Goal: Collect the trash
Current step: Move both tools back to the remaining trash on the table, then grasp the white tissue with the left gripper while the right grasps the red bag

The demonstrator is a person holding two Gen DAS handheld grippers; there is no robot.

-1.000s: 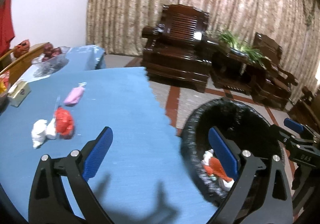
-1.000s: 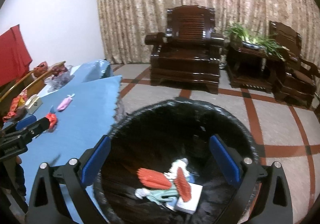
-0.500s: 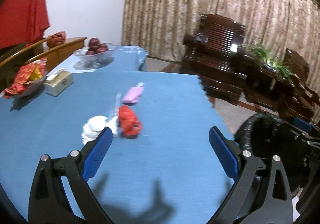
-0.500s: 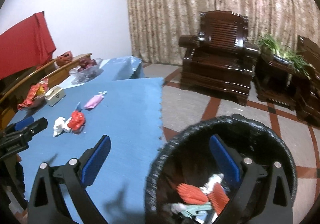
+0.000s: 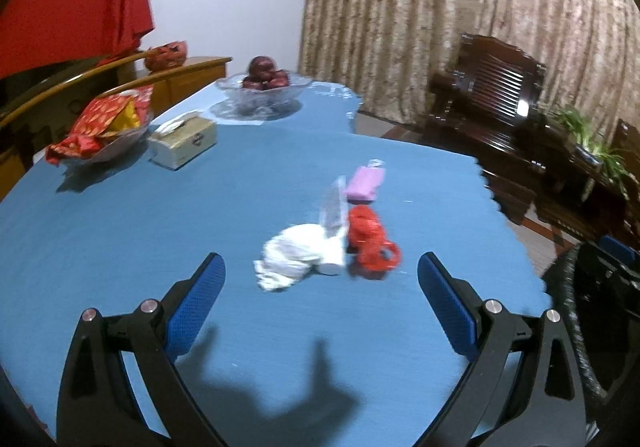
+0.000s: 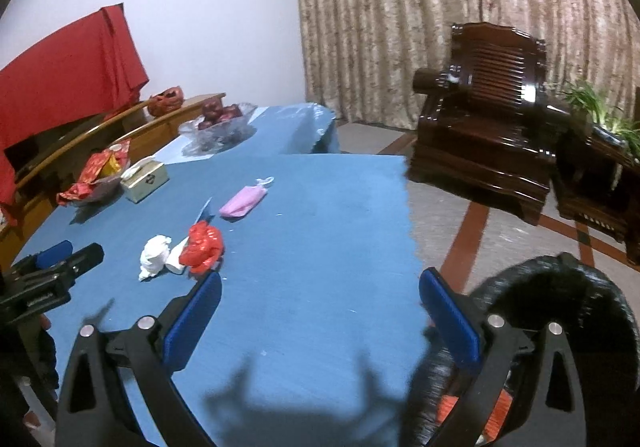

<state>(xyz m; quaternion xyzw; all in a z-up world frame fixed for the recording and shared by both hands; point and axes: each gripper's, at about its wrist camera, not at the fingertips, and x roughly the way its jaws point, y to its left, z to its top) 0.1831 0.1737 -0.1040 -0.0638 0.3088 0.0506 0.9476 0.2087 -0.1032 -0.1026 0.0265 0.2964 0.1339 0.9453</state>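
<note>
Left tongs (image 5: 322,279): wide open, empty.
Right tongs (image 6: 320,299): wide open, empty.
Tip: straddle the tissue (image 5: 298,256) mid-tabletop (image 5: 120,231), close low, avoid the red wad (image 5: 368,243).

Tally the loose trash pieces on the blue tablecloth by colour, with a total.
White crumpled tissue: 1
Red crumpled plastic: 1
Pink packet: 1
Clear wrapper strip: 1
Total: 4
</note>
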